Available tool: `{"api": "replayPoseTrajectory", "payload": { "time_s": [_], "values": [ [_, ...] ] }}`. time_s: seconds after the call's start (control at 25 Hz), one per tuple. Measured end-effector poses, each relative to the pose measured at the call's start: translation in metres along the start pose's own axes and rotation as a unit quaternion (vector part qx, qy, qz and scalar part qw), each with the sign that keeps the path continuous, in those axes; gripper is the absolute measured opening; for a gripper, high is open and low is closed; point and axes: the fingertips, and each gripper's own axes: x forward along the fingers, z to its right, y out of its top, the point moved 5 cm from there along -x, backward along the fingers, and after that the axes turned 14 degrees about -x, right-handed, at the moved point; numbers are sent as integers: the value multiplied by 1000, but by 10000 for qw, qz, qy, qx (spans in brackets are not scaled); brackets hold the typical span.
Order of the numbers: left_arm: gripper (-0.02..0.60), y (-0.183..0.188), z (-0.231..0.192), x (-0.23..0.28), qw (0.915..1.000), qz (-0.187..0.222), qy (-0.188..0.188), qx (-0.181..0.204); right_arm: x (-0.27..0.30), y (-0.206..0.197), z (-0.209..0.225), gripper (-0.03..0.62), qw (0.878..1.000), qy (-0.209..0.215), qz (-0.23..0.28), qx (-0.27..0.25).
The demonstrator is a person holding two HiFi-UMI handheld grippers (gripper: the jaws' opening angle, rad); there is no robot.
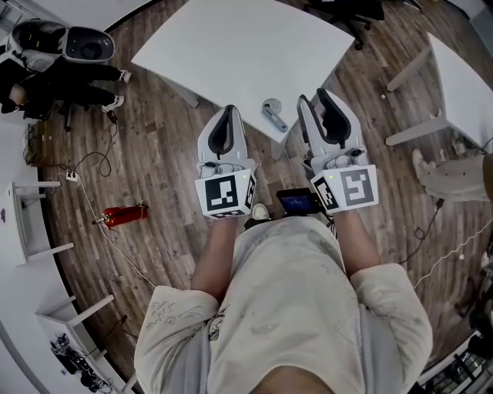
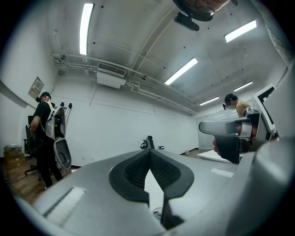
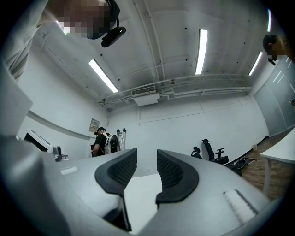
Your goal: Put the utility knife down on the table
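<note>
The grey utility knife (image 1: 273, 115) lies on the white table (image 1: 246, 54) close to its near edge, and no jaw touches it. My left gripper (image 1: 229, 111) hovers just left of the knife, shut, its pad tips meeting with nothing between them (image 2: 149, 152). On the other side of the knife my right gripper (image 1: 316, 95) is open; a clear gap shows between its pads (image 3: 146, 159) and only the table top (image 3: 140, 193) is seen through it. In the left gripper view the right gripper (image 2: 230, 133) shows at the right.
A red fire extinguisher (image 1: 123, 215) lies on the wooden floor at the left, with a cable beside it. A second white table (image 1: 462, 85) stands at the right. A person with backpack gear (image 1: 46, 61) is at the far left. A dark chair (image 1: 347, 11) stands behind the table.
</note>
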Motion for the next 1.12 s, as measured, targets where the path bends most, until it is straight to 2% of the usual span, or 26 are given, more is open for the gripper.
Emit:
{"api": "replayPoseTrajectory", "payload": {
  "time_s": [0.32, 0.48, 0.64, 1.12],
  "values": [
    [20, -8, 29, -1, 10000, 62, 29, 1, -26, -5, 23, 140, 9999, -2, -79, -78],
    [20, -9, 19, 1, 10000, 53, 28, -10, -18, -10, 17, 130, 9999, -27, -96, -31],
    [20, -2, 8, 1, 10000, 50, 23, -33, -9, -4, 7, 92, 10000, -61, -53, -58],
    [20, -16, 15, 1, 10000, 73, 46, -29, -17, -17, 10, 60, 9998, 25, -92, -159]
  ]
}}
